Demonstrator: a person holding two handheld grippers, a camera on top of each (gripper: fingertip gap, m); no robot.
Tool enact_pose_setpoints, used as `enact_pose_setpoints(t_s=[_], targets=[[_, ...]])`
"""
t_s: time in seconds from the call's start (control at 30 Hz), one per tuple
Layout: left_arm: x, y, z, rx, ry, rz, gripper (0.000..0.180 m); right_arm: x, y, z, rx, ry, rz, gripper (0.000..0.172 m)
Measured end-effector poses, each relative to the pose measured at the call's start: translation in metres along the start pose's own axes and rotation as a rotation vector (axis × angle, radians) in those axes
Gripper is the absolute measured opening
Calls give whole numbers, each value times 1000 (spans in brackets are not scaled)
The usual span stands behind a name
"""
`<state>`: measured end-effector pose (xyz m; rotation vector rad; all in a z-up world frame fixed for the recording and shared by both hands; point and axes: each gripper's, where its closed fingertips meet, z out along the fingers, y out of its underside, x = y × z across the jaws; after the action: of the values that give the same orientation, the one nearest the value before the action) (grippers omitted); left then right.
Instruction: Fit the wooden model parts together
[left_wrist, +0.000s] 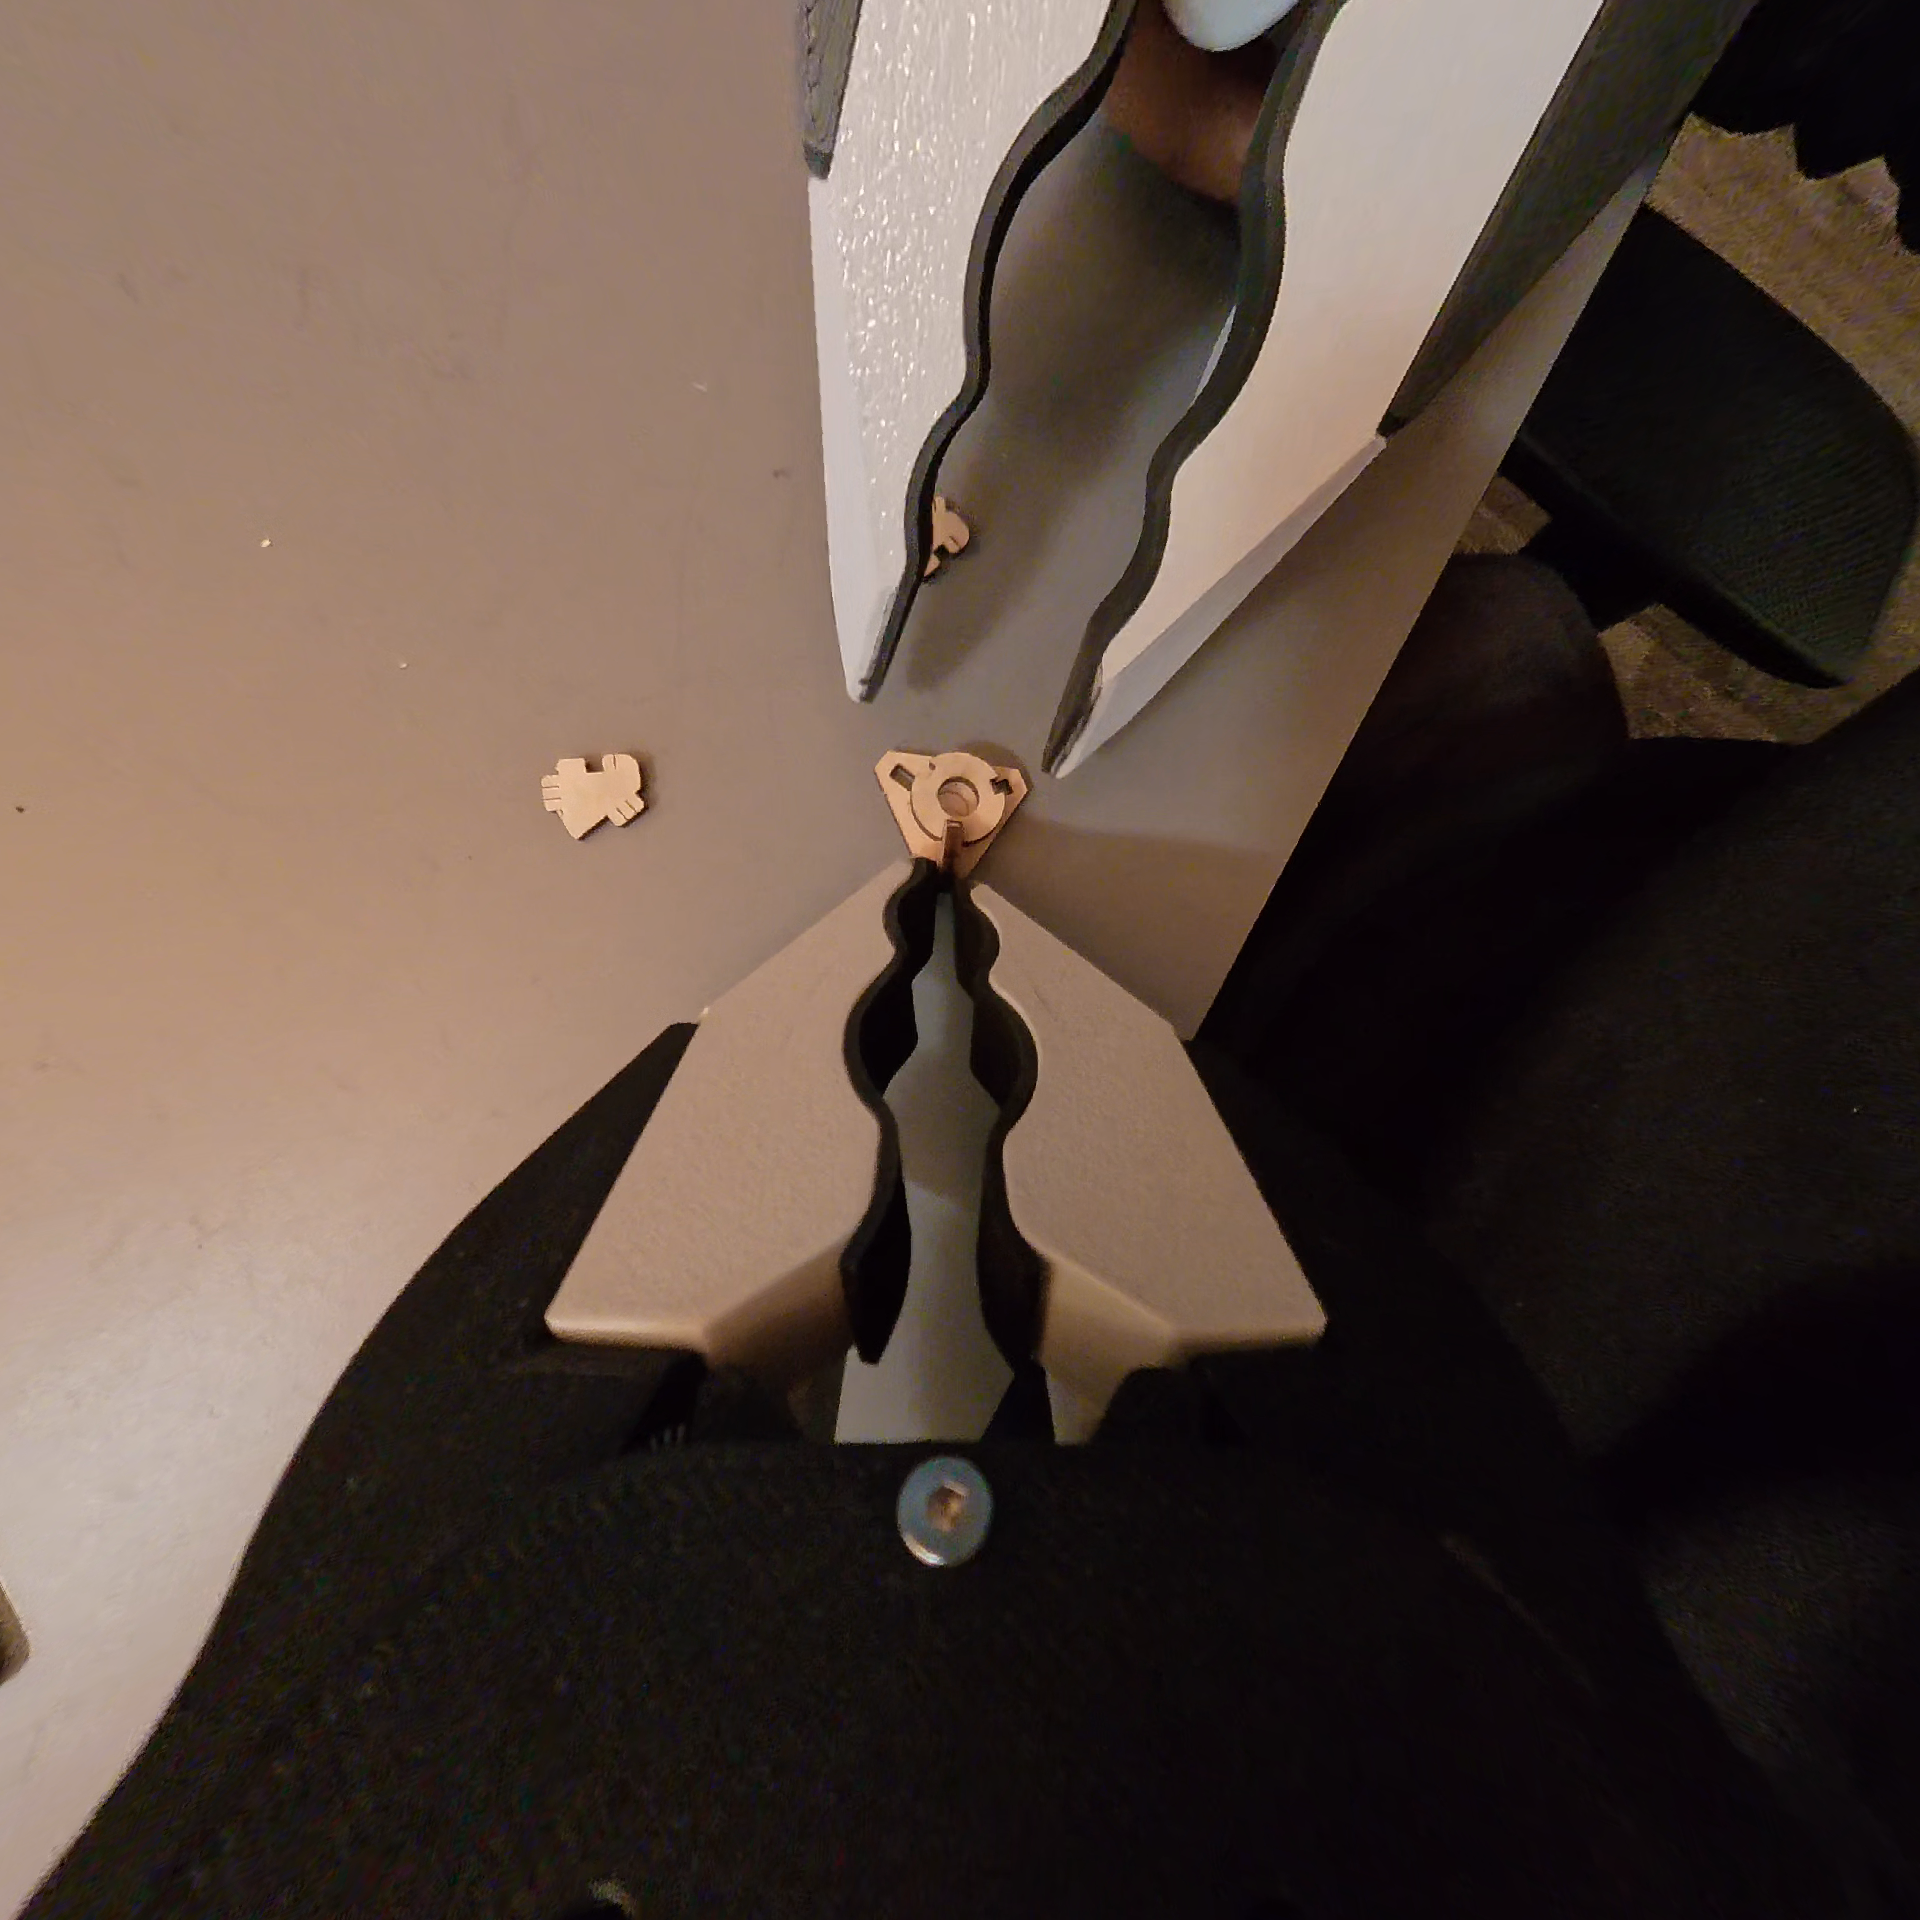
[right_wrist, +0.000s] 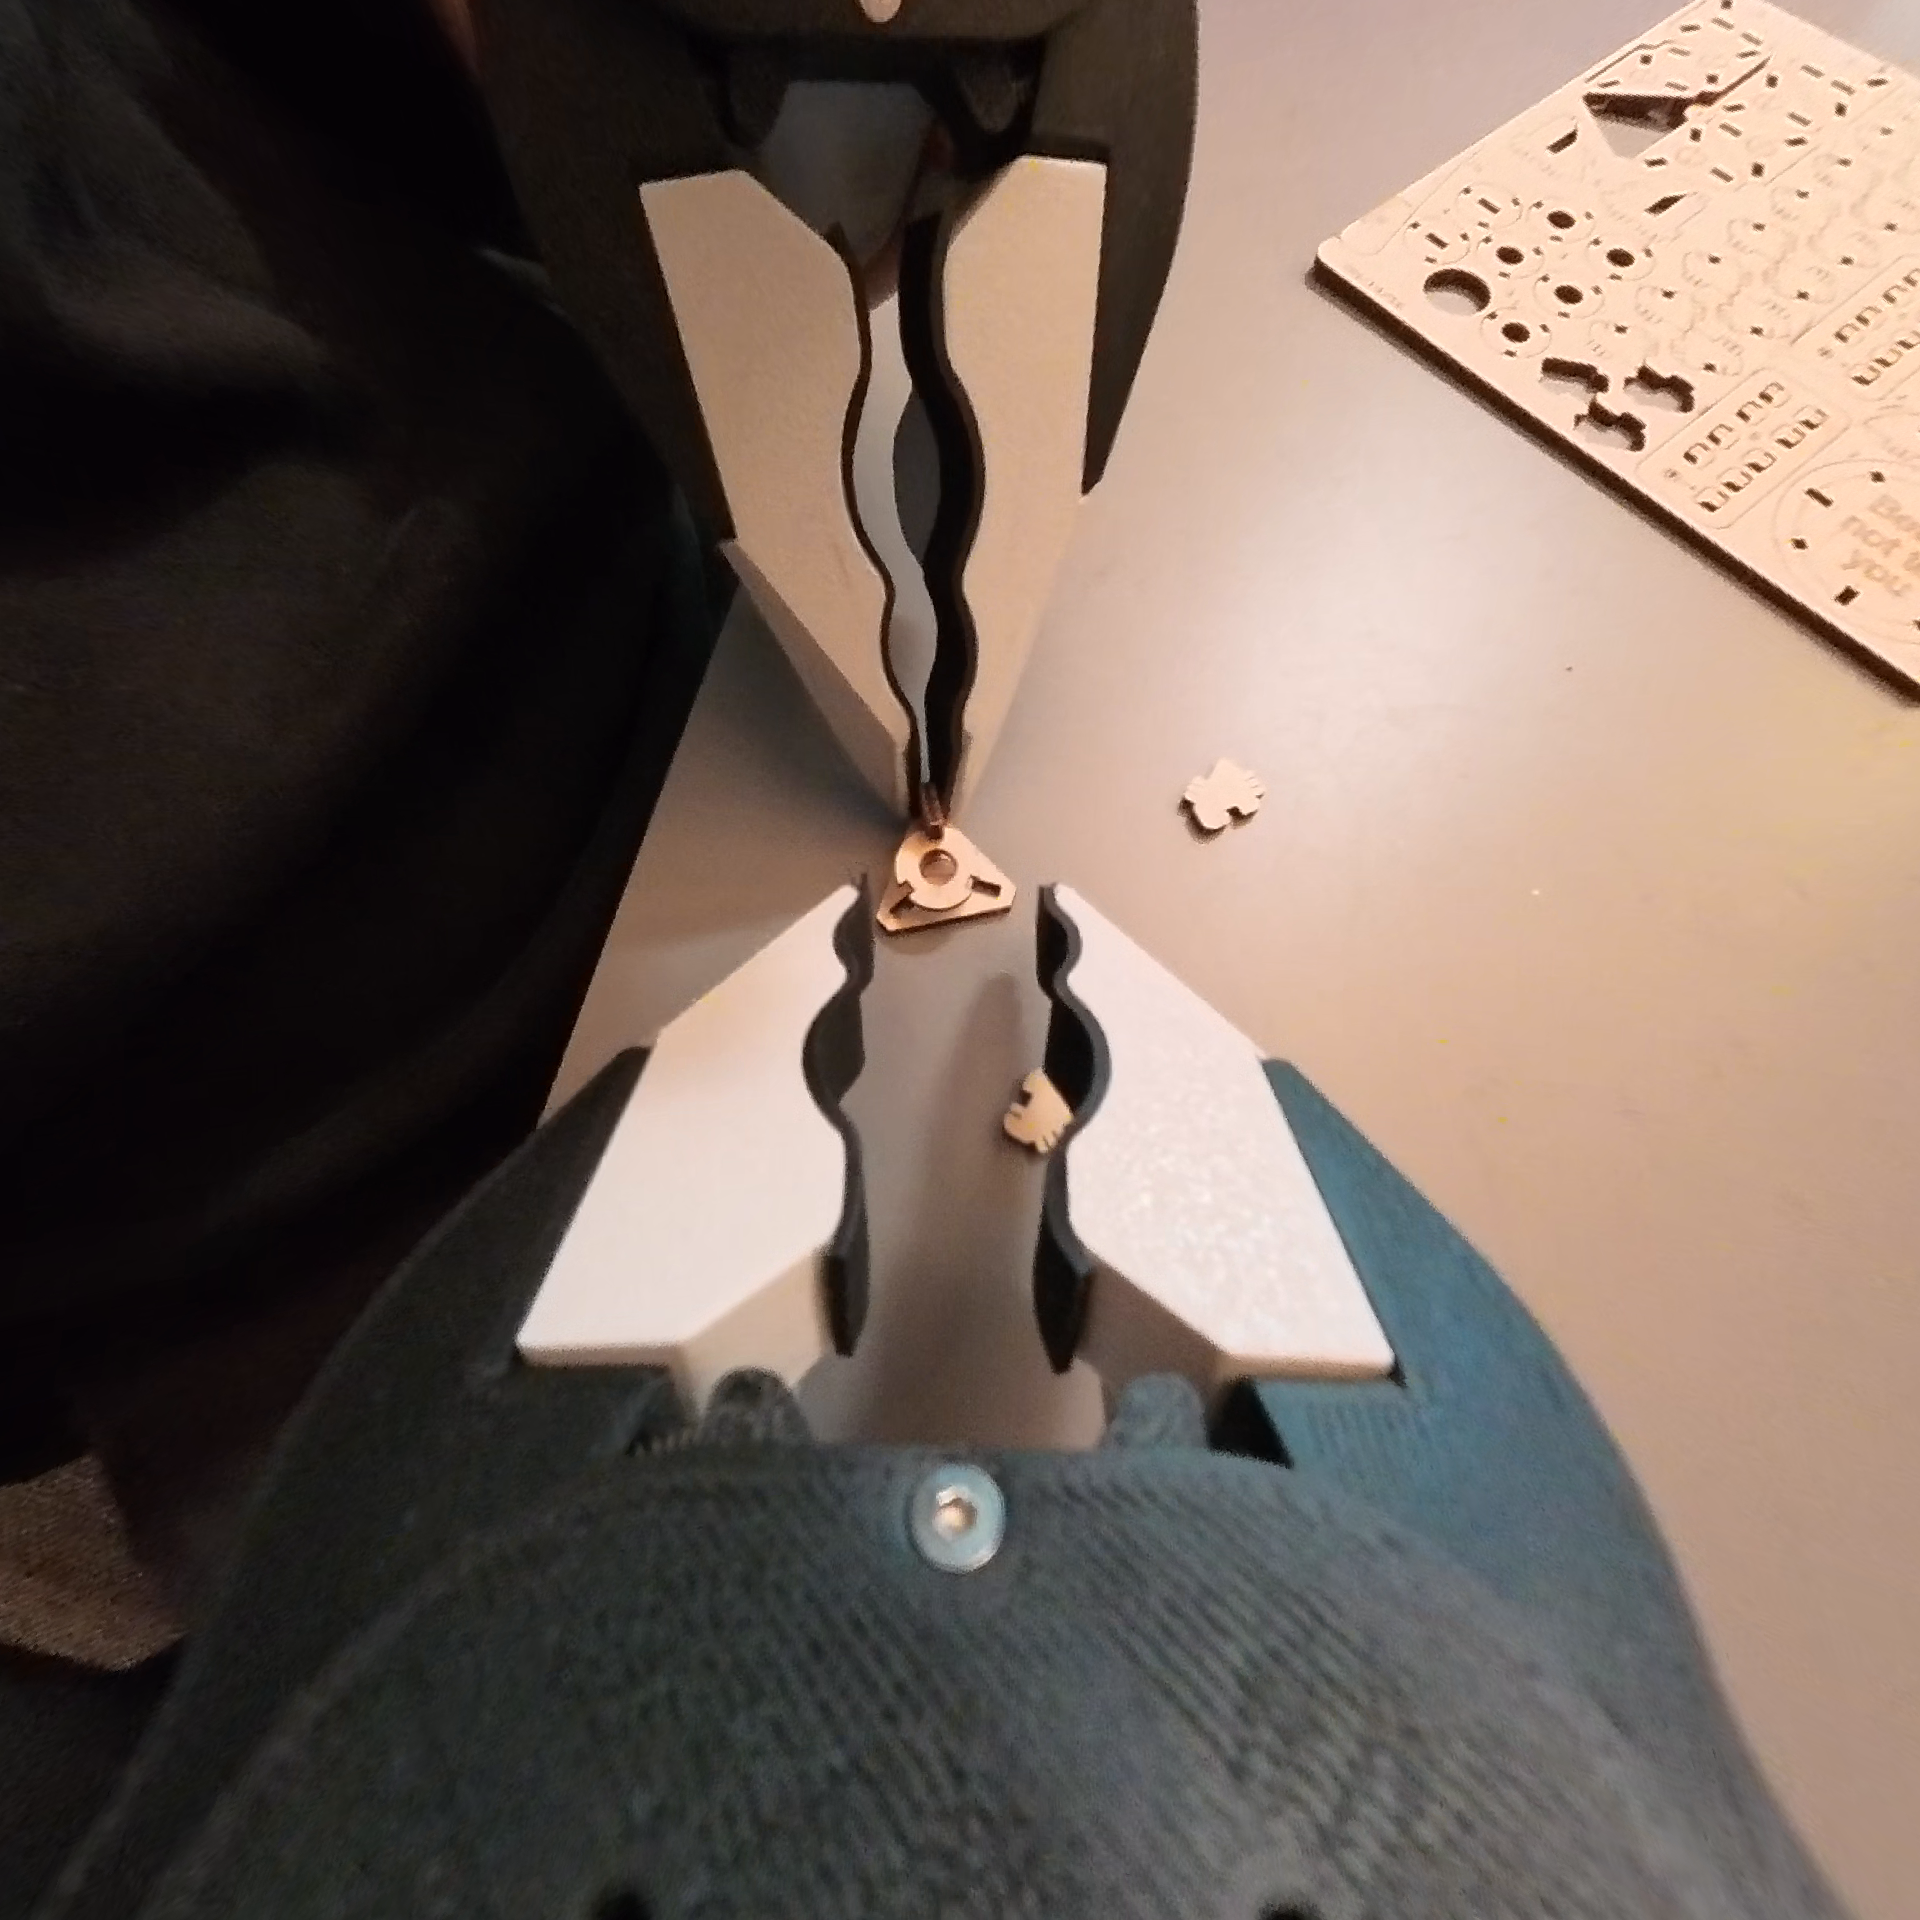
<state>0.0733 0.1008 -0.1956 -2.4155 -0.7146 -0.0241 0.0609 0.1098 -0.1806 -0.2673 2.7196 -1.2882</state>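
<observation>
Left gripper (left_wrist: 940, 871): you have it clamped on a thin wooden tab standing at one corner of the triangular wooden piece (left_wrist: 954, 802); pads meet on the tab.
Right gripper (right_wrist: 951, 906): jaws part-spread and bare, tips just short of the triangular piece, which lies on the grey table (left_wrist: 312, 468) near its edge.
Loose parts: one small cut-out (right_wrist: 1037, 1110) against your right inner pad; another (left_wrist: 593, 794) apart on the table.
Sheet: punched wooden sheet (right_wrist: 1558, 260) far right.
Advice: keep the left clamp steady and upright; mind the stray cut-out.
</observation>
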Motion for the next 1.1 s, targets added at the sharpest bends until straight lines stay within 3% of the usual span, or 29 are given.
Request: enact_pose_setpoints(t_s=[0.13,0.47,0.77,0.97,1.1], targets=[[-1,0,0,15,-16,14,2,2,2,-4,2,34,10,30],[8,-13,-3,113,30,-18,25,13,12,-27,20,170,90,28],[4,-12,0,107,5,-23,20,-5,5,-2,6,112,72,21],[1,-6,-4,106,-3,-40,2,-5,3,7,-4,63,77,23],[1,-6,-3,115,12,-44,2,-7,3,11,-14,37,80,23]])
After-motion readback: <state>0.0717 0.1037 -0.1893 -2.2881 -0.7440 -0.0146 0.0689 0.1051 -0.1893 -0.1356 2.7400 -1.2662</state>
